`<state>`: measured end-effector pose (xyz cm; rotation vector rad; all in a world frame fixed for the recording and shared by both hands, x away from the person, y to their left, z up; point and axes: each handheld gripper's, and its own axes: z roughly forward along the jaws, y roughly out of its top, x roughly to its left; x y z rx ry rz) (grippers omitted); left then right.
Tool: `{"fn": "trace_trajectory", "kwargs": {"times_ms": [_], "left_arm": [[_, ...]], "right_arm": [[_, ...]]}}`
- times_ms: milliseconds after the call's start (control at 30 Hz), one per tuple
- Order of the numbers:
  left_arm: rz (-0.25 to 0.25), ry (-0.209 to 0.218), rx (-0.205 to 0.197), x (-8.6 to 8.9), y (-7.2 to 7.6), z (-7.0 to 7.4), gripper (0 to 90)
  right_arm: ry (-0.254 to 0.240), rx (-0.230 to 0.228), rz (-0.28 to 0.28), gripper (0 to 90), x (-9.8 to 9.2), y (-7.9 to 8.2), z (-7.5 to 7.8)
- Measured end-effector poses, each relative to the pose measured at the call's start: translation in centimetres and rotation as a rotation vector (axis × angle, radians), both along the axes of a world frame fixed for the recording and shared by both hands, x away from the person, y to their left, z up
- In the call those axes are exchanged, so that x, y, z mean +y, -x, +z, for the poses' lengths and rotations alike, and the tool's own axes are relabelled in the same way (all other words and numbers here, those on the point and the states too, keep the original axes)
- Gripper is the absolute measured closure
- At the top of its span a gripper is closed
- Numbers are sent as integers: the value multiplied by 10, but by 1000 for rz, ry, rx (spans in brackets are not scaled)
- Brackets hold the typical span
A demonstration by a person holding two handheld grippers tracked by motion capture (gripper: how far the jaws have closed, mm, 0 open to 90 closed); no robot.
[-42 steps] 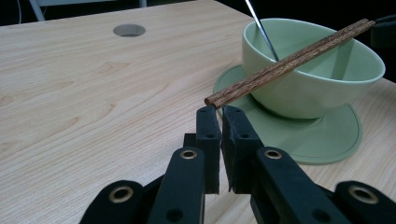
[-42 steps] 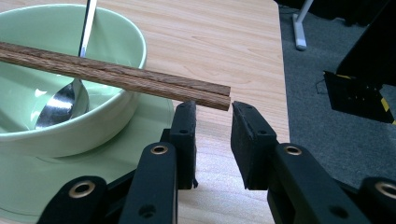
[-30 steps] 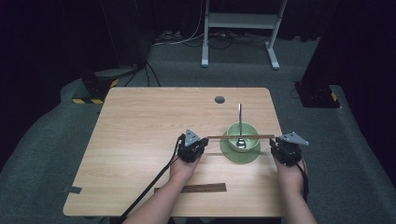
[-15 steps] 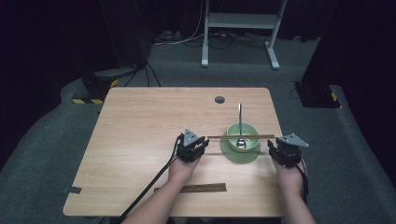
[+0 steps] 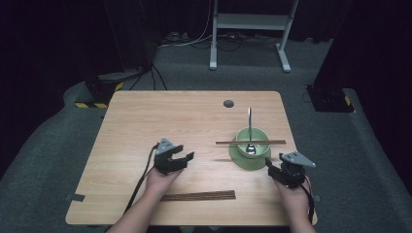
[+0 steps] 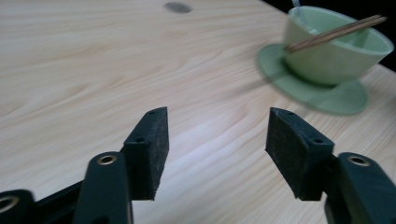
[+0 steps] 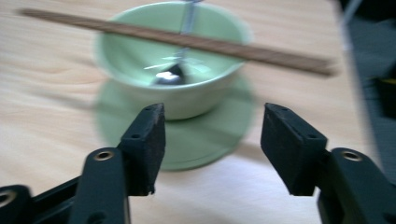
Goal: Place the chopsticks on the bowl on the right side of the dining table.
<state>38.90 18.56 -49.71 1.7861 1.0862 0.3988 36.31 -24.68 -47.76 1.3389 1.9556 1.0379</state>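
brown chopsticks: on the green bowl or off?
On. The brown wooden chopsticks lie level across the rim of the green ceramic bowl, both ends overhanging, spoon underneath.

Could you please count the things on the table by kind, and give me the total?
Green bowl: 1
Green saucer: 1
Metal spoon: 1
Wooden sticks across the bowl: 1 set
Dark wooden sticks near the table edge: 1 set
Total: 5
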Motion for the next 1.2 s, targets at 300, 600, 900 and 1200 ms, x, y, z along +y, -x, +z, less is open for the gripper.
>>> {"fn": "trace_trajectory", "kwargs": {"times_ms": [300,600,900,1200], "left_arm": [[162,-220,81,97,46,-8,290],[189,-290,133,134,83,-30,188],[161,-283,113,132,88,-32,191],[159,-285,109,131,89,-32,204]], "right_arm": [[-92,103,103,354,31,15,-21],[54,159,149,325,61,20,-46],[74,156,137,318,66,21,-46],[71,159,140,315,66,22,-46]]}}
